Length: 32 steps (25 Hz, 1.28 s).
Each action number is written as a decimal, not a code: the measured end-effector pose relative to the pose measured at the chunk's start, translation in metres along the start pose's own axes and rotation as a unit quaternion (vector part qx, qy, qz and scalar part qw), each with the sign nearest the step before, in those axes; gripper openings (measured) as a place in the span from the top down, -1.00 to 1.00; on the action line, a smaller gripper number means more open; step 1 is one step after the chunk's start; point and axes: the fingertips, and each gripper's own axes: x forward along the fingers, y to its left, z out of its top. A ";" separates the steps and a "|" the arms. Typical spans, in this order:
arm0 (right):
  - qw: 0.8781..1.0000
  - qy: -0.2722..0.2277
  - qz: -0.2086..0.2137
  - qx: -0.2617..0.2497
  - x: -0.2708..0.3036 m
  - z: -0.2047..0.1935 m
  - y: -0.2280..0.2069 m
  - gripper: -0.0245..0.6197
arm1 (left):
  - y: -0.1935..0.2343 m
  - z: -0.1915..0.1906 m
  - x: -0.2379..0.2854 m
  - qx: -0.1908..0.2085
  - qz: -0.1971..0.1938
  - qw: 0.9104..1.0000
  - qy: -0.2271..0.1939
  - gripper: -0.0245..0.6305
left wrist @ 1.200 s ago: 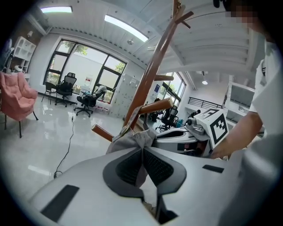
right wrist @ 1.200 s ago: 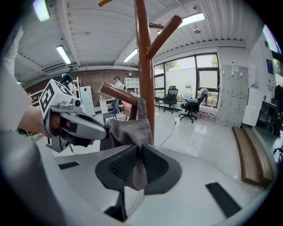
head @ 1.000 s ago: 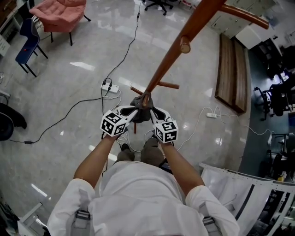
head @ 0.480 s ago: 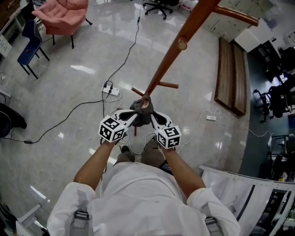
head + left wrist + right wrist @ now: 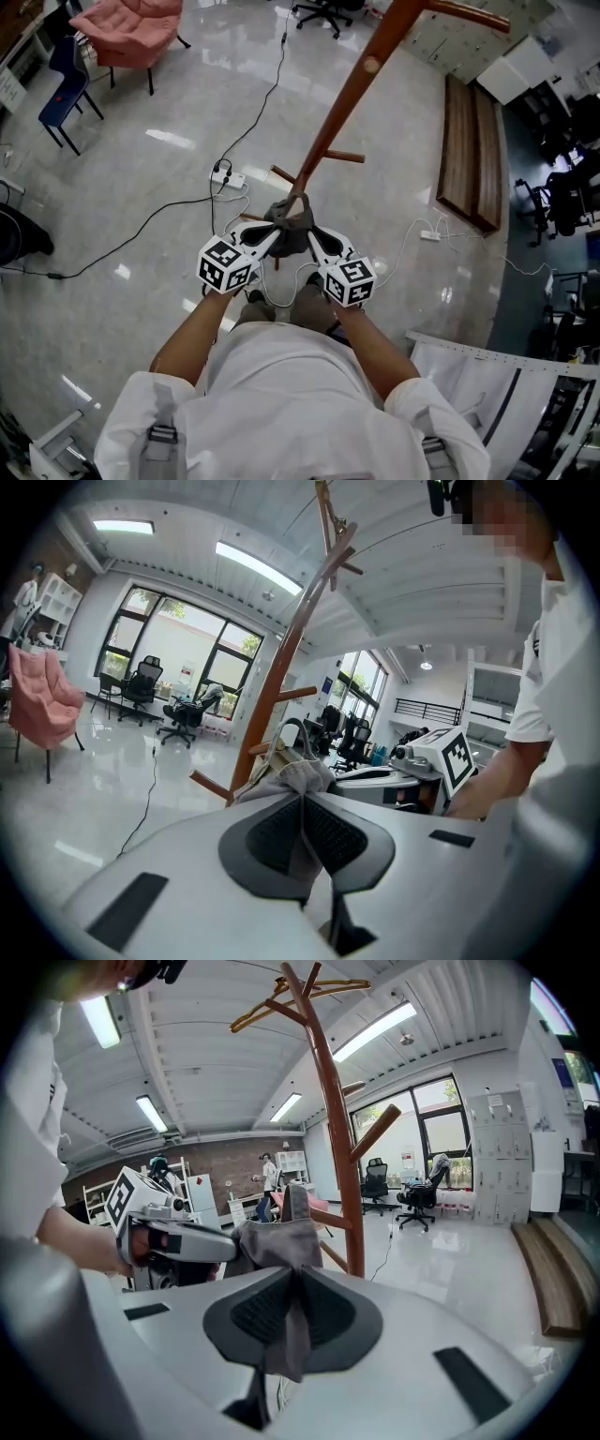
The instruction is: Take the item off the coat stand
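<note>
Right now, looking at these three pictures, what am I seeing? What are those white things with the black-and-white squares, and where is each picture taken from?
There is no robot here. A person holds a two-jaw tool in each hand, and the marked cubes are parts of those tools. One picture comes from a camera on the person's head, looking steeply down. The other two come from cameras riding on each tool, looking along its jaws. The left gripper and the right gripper are both shut on a grey cloth item beside a wooden coat stand. The pictures do not show whether the item hangs on a peg. Below is a shiny floor with a white power strip, a pink chair and a wooden bench.
</note>
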 end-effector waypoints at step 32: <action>0.987 -0.095 0.122 -0.036 -0.215 0.007 0.110 0.80 | -0.222 -0.002 -0.110 0.037 0.092 0.993 -0.071 0.85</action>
